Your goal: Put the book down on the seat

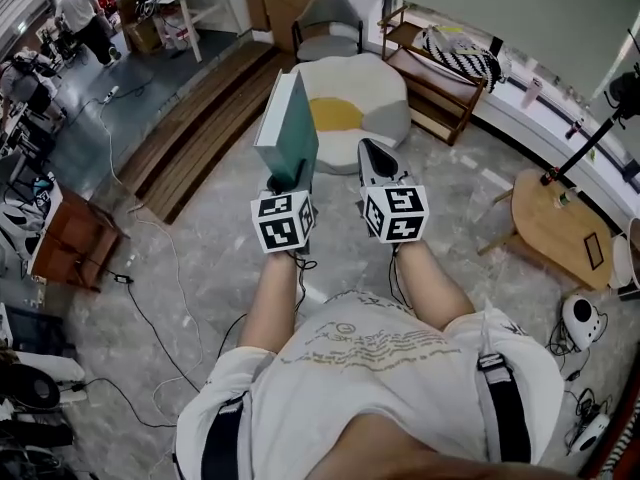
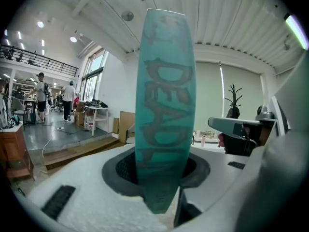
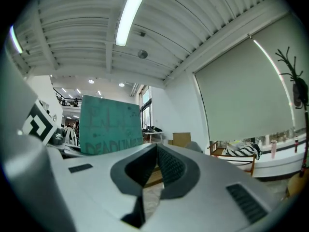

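Observation:
A teal hardback book stands upright in my left gripper, whose jaws are shut on its lower edge. In the left gripper view the book's spine rises straight up between the two pads, with the left gripper clamped on its base. My right gripper is beside it on the right, shut and empty; in its own view the right gripper has its jaws meeting at the tips, and the book's cover shows to the left. The seat, a round white cushion with a yellow centre, lies on the floor just beyond both grippers.
Behind the seat is a grey armchair. A wooden shelf with a striped bag stands at the right rear. A round wooden side table and a black stand are at the right. Wooden steps and floor cables lie to the left.

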Motion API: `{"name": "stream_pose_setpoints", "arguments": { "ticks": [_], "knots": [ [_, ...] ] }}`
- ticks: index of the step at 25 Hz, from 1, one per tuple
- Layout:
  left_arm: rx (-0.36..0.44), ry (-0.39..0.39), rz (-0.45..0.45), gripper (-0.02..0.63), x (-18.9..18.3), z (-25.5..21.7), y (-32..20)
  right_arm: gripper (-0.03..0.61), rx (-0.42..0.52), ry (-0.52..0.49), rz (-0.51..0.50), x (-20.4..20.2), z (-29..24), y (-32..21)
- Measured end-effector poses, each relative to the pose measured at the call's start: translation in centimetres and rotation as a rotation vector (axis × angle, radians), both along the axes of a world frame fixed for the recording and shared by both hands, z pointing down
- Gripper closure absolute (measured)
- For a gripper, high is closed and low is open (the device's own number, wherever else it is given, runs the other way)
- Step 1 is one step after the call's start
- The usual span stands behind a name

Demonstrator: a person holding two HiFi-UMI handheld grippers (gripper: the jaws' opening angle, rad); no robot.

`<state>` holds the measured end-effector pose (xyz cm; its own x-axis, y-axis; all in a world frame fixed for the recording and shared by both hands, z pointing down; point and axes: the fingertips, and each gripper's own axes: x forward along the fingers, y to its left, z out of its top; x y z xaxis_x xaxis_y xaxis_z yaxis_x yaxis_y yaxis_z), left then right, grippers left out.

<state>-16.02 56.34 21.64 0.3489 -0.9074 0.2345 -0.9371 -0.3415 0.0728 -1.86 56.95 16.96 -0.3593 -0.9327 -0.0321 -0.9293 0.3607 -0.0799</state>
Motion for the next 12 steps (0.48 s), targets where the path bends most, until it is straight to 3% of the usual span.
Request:
{"name": "stream_pose_setpoints", "arguments": {
  "ticks": [12],
  "knots": [
    [-0.042, -0.003, 0.024, 0.456, -3.6, 2.4, 0.9, 0.551, -0.046, -0.019, 0.019, -3.3, 2.3, 1.0]
  ]
}}
